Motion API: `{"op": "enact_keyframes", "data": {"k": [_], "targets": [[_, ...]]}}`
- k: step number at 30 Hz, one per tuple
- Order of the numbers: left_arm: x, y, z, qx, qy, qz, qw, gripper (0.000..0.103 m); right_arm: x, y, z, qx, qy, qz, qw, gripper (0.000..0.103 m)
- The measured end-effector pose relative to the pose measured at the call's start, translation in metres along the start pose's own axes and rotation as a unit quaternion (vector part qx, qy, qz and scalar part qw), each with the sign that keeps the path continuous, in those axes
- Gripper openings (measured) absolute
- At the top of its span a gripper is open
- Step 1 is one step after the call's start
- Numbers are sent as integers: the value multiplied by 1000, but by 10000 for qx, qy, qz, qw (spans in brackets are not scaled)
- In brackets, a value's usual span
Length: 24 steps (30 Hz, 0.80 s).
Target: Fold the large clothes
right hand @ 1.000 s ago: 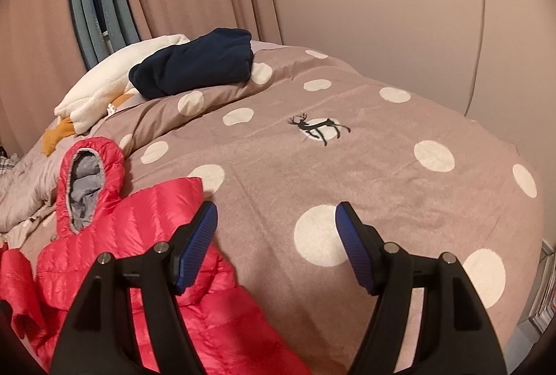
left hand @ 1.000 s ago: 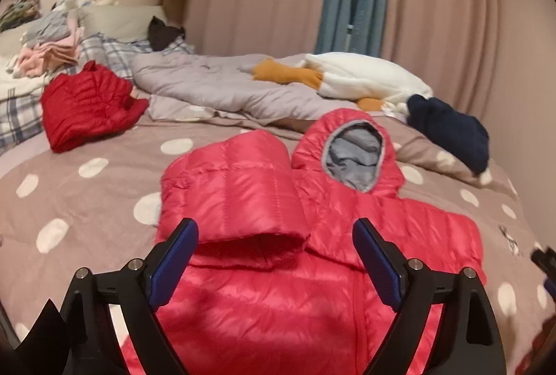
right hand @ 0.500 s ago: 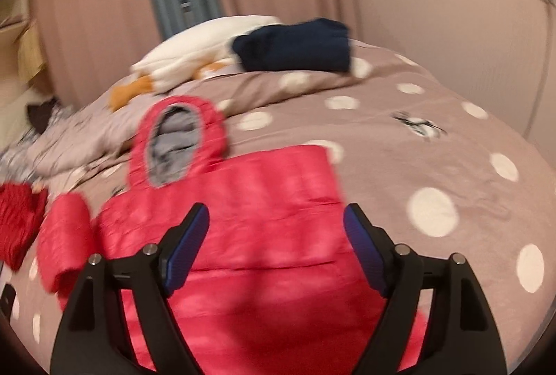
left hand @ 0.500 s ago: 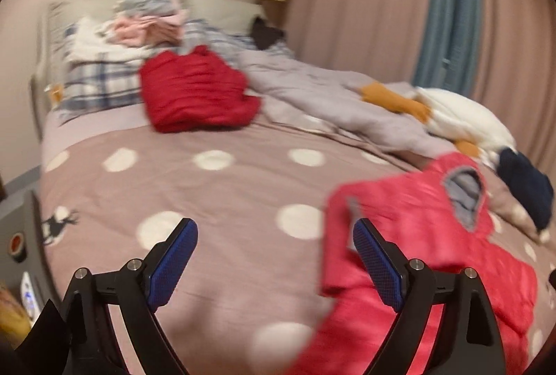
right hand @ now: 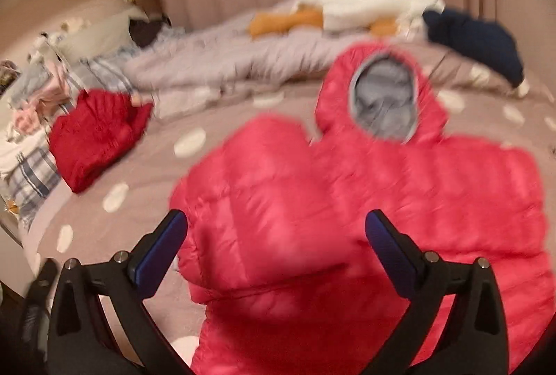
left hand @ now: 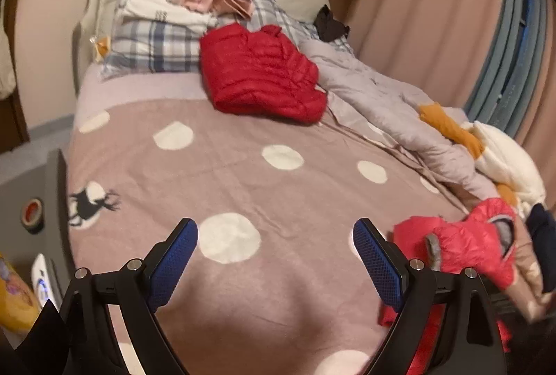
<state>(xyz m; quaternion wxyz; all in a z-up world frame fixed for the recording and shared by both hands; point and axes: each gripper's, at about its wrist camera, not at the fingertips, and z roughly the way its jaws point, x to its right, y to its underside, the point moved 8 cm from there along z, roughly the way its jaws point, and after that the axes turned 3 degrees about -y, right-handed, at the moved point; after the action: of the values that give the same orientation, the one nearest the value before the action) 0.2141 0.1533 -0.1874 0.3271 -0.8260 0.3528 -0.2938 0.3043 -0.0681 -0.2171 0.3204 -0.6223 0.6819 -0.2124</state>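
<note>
Pink hooded down jacket (right hand: 365, 201) lies spread on the polka-dot bedspread (left hand: 243, 173), hood toward the curtains, one sleeve folded across its chest. My right gripper (right hand: 276, 250) hangs wide over that sleeve, holding nothing. My left gripper (left hand: 276, 258) is wide too, empty above bare bedspread beside the jacket. A folded red jacket (left hand: 260, 76) sits near the plaid pillows (left hand: 156, 45).
</note>
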Motion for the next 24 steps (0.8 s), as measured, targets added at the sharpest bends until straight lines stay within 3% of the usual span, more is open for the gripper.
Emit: {"op": "enact_keyframes", "data": {"k": [2,3,4,6,7,10,12,18,21,24], "targets": [[1,-1,1,-51,59,3,10000,90,4,9,16,-57,364,-178,9992,92],[1,-1,2,-56,30,29,10000,90,7,12,20,-34,454,-228,9987,82],[0,-2,2,-49,16,66,10000,90,14,13,22,10,514,-186,9985,63],[0,-3,2,5,16,157,9999,90,32,9,14,106,602,41,9981,39],[-1,-4,3,10,18,200,9998,90,43,5,6,173,524,250,9982,35],[-1,-2,2,177,97,518,9985,90,67,-6,-12,375,328,629,9968,31],[-5,-2,4,208,-35,707,9973,90,85,-11,-24,480,519,710,9950,31],[-23,-4,6,244,-72,547,9982,90,146,-8,-54,572,279,1429,9877,36],[-27,-4,8,148,-4,394,9991,90,170,3,-66,630,388,1648,9835,43],[-28,-2,10,168,-37,423,9990,90,198,12,-79,692,947,1722,9781,46]]}}
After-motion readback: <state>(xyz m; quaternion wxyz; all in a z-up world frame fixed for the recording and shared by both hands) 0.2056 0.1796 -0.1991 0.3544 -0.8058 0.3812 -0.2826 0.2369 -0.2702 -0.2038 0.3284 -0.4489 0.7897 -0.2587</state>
